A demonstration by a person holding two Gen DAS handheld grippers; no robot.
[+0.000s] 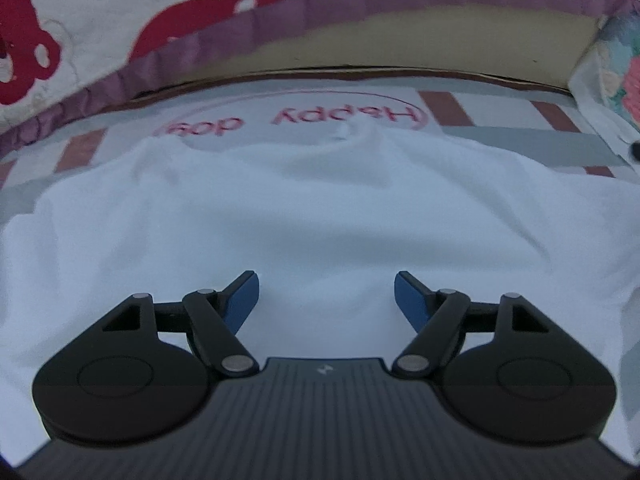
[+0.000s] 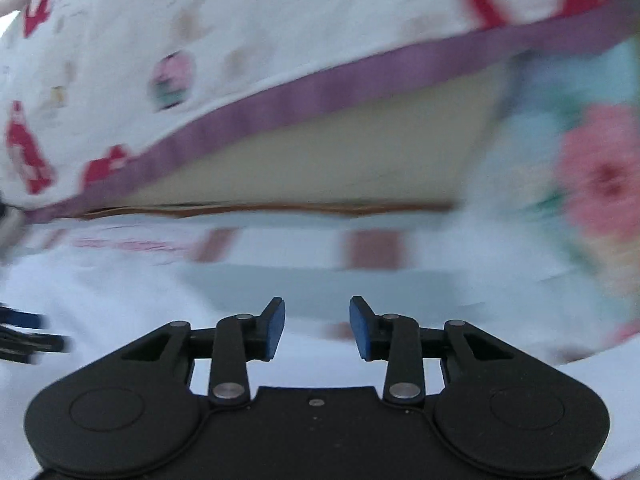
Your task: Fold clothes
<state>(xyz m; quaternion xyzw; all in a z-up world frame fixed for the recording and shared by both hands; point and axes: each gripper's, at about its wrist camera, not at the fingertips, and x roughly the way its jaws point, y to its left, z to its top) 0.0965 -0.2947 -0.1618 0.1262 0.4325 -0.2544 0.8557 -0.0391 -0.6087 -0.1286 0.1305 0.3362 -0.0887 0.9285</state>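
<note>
A white garment [image 1: 304, 216] lies spread over a pale sheet printed with "Happy day" [image 1: 292, 118] in pink. My left gripper [image 1: 325, 294] hovers over the garment's near part, its blue pads wide apart with nothing between them. In the blurred right wrist view, my right gripper [image 2: 317, 326] stands open and empty above the garment's right edge [image 2: 120, 300] and the striped sheet [image 2: 280, 276]. The left gripper [image 2: 24, 334] shows as a dark blur at that view's left edge.
Behind the sheet rises a cushion side [image 1: 400, 46] with a purple band [image 1: 280, 12] and a white cover with red figures [image 1: 200, 20]. A floral cloth [image 1: 616, 76] sits at the right, also large in the right wrist view [image 2: 592, 184].
</note>
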